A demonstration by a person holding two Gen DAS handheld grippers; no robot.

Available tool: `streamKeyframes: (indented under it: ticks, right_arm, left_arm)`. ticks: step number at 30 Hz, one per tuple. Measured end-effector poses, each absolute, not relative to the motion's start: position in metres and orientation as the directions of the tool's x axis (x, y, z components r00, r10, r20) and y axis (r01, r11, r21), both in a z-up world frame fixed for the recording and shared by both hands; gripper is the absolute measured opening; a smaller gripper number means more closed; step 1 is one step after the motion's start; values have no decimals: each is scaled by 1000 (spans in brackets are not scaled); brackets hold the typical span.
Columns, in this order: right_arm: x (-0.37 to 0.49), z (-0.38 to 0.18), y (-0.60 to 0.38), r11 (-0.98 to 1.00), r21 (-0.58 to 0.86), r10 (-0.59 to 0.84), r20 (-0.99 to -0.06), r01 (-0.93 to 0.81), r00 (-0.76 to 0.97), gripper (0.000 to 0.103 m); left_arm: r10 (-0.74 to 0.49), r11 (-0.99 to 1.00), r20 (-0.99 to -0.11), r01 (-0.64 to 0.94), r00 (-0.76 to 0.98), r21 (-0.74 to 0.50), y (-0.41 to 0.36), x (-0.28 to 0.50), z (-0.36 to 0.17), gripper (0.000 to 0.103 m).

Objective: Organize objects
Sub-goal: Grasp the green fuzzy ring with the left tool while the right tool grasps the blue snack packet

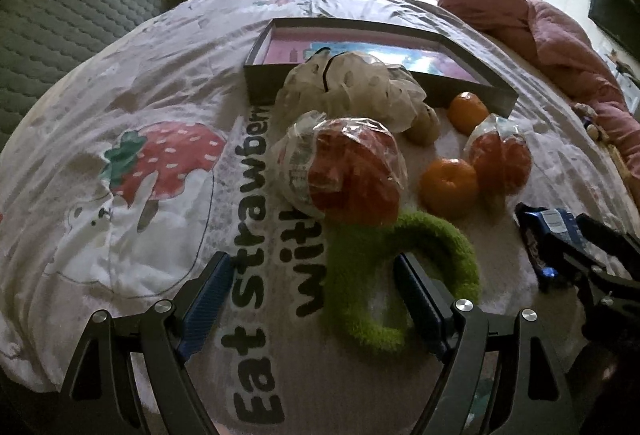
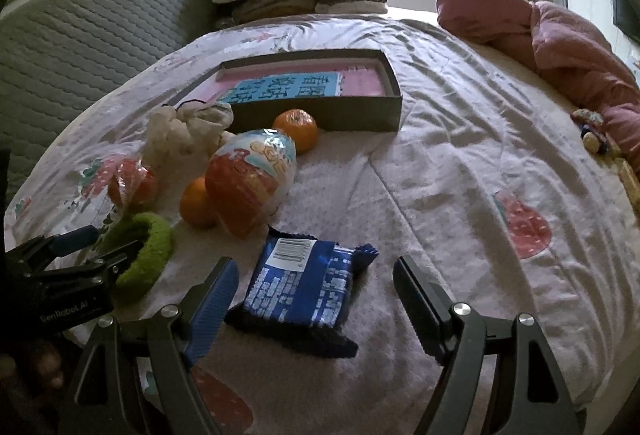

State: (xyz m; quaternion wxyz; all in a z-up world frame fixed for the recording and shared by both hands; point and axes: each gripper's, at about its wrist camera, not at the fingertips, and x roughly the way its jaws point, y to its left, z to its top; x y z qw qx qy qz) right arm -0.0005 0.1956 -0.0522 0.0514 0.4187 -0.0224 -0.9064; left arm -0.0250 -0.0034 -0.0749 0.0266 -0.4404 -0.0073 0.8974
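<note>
I see a fuzzy green fabric ring (image 1: pixel 400 275) and a glossy blue plastic packet (image 2: pixel 300 287). The bedsheet (image 2: pixel 440 155) is soft matt cloth. Crinkled clear wrap covers the snack (image 1: pixel 352 171).
</note>
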Motion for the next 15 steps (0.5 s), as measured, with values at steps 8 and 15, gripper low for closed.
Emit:
streamKeyframes:
  ticks: [8,15]
  right_arm:
    - [-7,-65,184,-998,30,-62,-791,62,-609,78]
    - [-3,-64,186,-997,31,-65,-790,65,-609,55]
  left_arm:
    - [35,-998,-774,-60,-632,3,8,-25,-77,62]
    - [93,-993,-781,-116,-617,-27,17,-23,-74,25]
